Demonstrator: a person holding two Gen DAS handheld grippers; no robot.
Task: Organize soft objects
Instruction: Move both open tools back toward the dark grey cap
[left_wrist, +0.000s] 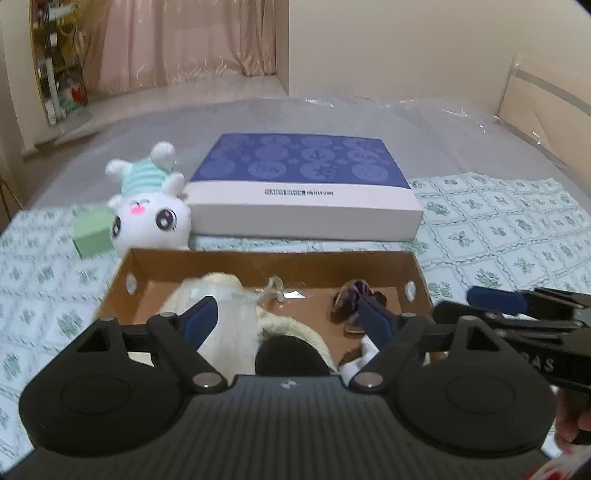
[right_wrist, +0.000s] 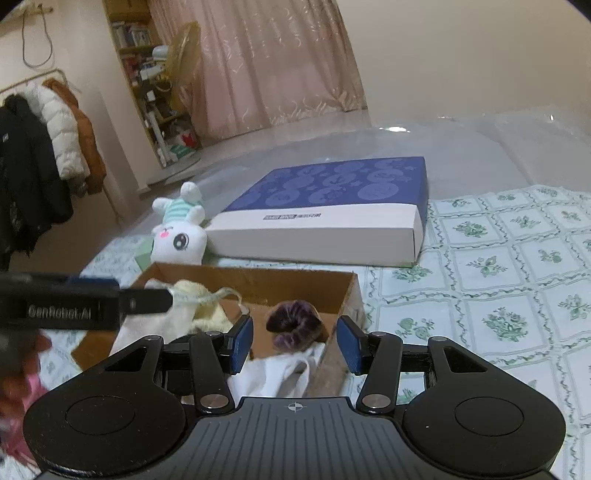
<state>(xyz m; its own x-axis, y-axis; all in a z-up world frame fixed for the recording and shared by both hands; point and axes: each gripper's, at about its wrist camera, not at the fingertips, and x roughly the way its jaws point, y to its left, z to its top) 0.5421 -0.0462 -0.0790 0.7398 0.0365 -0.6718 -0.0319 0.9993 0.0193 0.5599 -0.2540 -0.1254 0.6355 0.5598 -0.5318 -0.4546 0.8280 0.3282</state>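
A brown cardboard box (left_wrist: 236, 264) (right_wrist: 258, 282) lies on the bed in front of both grippers. Inside it are a cream cloth pouch (left_wrist: 236, 317) (right_wrist: 188, 306), a purple scrunchie (left_wrist: 351, 299) (right_wrist: 295, 325), a white cloth (right_wrist: 280, 373) and a black round object (left_wrist: 291, 356). A white plush bunny with a striped cap (left_wrist: 147, 206) (right_wrist: 179, 230) lies outside, behind the box's far left corner. My left gripper (left_wrist: 288, 317) is open, above the box over the pouch. My right gripper (right_wrist: 295, 343) is open over the box's right wall, empty.
A flat blue and white gift box (left_wrist: 303, 192) (right_wrist: 325, 218) lies behind the cardboard box. A small green box (left_wrist: 92, 230) sits left of the bunny. A floral sheet (right_wrist: 498, 280) covers the bed, with clear plastic beyond. Coats (right_wrist: 40, 147) hang at the left.
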